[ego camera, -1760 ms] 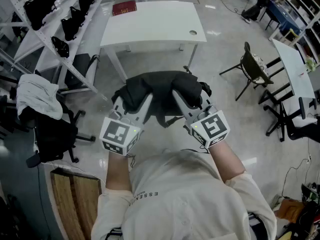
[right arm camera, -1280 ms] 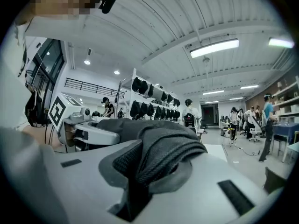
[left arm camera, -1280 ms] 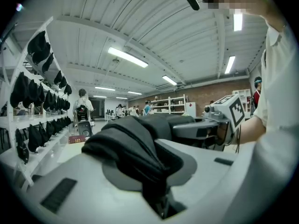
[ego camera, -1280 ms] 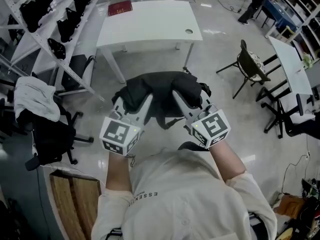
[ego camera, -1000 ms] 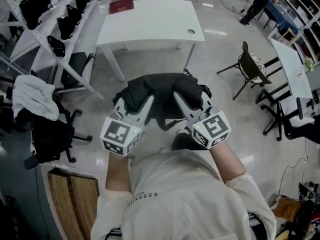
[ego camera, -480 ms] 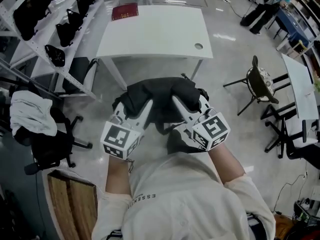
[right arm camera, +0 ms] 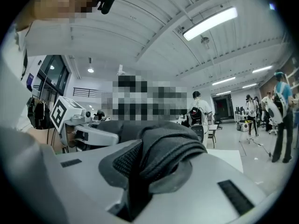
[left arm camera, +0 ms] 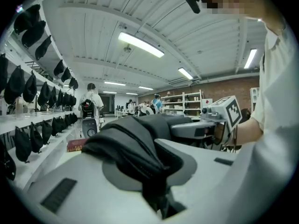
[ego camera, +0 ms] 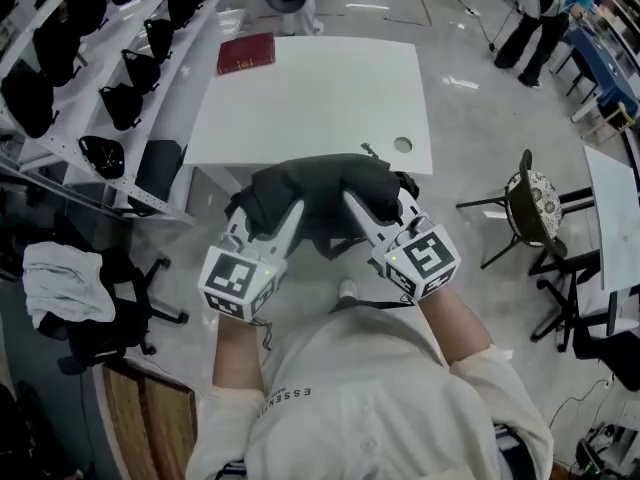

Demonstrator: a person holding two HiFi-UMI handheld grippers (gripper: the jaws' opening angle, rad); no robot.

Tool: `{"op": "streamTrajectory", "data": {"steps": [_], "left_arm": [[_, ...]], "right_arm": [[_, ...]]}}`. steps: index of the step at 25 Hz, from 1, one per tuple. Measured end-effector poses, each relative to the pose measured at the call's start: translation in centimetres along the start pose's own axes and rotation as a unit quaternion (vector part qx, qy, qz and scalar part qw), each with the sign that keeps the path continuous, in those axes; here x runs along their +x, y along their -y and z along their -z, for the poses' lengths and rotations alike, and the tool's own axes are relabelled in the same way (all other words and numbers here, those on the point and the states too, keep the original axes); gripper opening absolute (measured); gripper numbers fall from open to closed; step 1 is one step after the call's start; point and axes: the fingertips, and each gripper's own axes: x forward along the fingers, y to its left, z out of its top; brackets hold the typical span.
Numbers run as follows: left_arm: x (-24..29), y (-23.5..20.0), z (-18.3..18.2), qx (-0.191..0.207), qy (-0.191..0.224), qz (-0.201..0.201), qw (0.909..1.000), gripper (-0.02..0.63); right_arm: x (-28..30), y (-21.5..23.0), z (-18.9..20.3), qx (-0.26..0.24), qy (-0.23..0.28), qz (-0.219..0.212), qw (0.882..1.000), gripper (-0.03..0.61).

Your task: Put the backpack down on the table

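Closed in on table [ego camera: 310,98]: backpack [ego camera: 318,190], pinched by its fabric in left gripper [ego camera: 290,211] and right gripper [ego camera: 356,206], now overhangs near edge, so lowering looks next.

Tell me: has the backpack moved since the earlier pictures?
Yes. The backpack came forward to the white table: earlier a gap separated them, now it overlaps the near edge.
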Motion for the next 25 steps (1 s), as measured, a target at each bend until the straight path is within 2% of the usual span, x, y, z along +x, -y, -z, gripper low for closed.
{"op": "streamTrajectory", "data": {"steps": [5,12,25], "left_arm": [[5.7,-2.8,-2.2,0.003,0.01,-0.007,0.9999,0.075],[11.3,-6.7,-4.4,0.012,0.019,-0.002,0.9997,0.075],[21.7,-18.7,-7.2,0.03,0.033,0.045,0.998,0.075]], "right_arm": [[2.8,6.0,-1.4,-0.017,0.007,-0.003,1.0,0.071],[6.6,12.0,-2.9,-0.034,0.014,0.009,0.999,0.072],[18.1,22.0,-4.9,-0.044,0.018,0.051,0.998,0.074]]}}
